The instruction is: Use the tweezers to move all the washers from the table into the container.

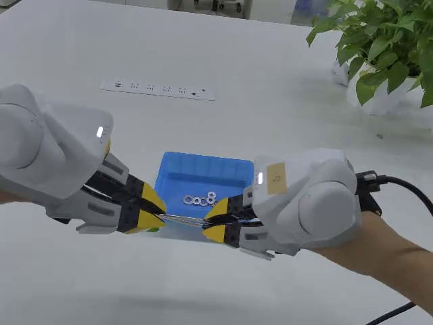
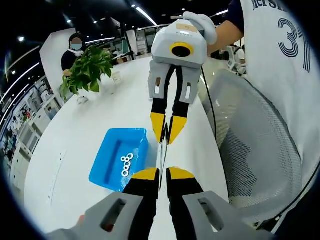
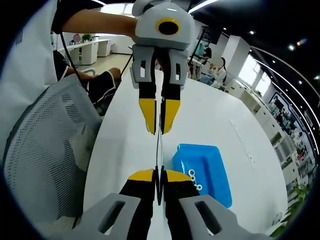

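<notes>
Left gripper and right gripper both pinch the slim metal tweezers tight, so a mistimed release could drop them beside the blue plastic container.

This looks like an open-plan office. A long white surface carries a flat white power strip at its far side and a leafy potted plant at the far right. A grey mesh office chair stands at the near edge. Overhead, strip lights run across a dark ceiling. Farther off stand more white desks, with a seated person behind, and a person in a mask beyond the plant.
</notes>
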Demonstrator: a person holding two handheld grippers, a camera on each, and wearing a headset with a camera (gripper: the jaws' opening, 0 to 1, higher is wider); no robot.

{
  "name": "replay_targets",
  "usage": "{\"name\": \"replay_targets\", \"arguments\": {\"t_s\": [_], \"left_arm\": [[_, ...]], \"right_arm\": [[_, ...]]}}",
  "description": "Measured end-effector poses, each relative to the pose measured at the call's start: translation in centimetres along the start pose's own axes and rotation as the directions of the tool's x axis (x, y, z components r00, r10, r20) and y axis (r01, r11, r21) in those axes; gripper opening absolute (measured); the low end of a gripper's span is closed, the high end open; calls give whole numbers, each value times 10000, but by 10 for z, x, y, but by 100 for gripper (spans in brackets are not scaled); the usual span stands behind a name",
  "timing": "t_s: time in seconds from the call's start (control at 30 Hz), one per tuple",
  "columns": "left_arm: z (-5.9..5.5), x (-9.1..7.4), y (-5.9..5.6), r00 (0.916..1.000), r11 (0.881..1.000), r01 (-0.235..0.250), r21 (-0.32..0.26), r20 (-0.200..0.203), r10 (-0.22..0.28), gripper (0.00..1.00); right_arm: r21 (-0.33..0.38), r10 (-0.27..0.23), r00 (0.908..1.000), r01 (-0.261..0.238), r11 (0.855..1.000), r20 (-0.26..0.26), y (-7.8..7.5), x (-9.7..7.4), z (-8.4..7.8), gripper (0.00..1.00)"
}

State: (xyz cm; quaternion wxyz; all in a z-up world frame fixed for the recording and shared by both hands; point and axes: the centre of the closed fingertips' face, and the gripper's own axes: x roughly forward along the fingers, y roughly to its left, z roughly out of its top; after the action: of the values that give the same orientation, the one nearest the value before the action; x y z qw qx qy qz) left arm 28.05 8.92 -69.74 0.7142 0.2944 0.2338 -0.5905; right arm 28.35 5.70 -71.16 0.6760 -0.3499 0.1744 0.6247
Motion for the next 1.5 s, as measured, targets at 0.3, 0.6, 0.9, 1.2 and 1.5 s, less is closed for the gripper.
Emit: {"name": "replay_targets", "arguments": {"t_s": [0.3,0.6,0.9,1.2,1.5], "left_arm": [[-13,16,-6,9992,9994,341,-13,-202,-341,5],[-40,46,-8,9950,9984,433,-370,-887,-465,5],[-68,80,0,9867,9960,-19,-892,-1622,-126,6],[-76,93,5,9829,9913,180,-1301,-1796,-414,6],[-73,93,3,9842,9787,231,-2041,-1672,-581,9]], "right_arm": [[157,270,9993,-266,9995,-251,6,8,-12,7],[67,773,9920,-770,9970,-995,11,28,-36,7],[683,1226,9826,-1140,9911,-1395,9,49,-67,7],[1003,1500,9744,-1345,9858,-1674,7,56,-82,7],[892,1767,9610,-1610,9829,-2126,9,61,-92,9]]}}
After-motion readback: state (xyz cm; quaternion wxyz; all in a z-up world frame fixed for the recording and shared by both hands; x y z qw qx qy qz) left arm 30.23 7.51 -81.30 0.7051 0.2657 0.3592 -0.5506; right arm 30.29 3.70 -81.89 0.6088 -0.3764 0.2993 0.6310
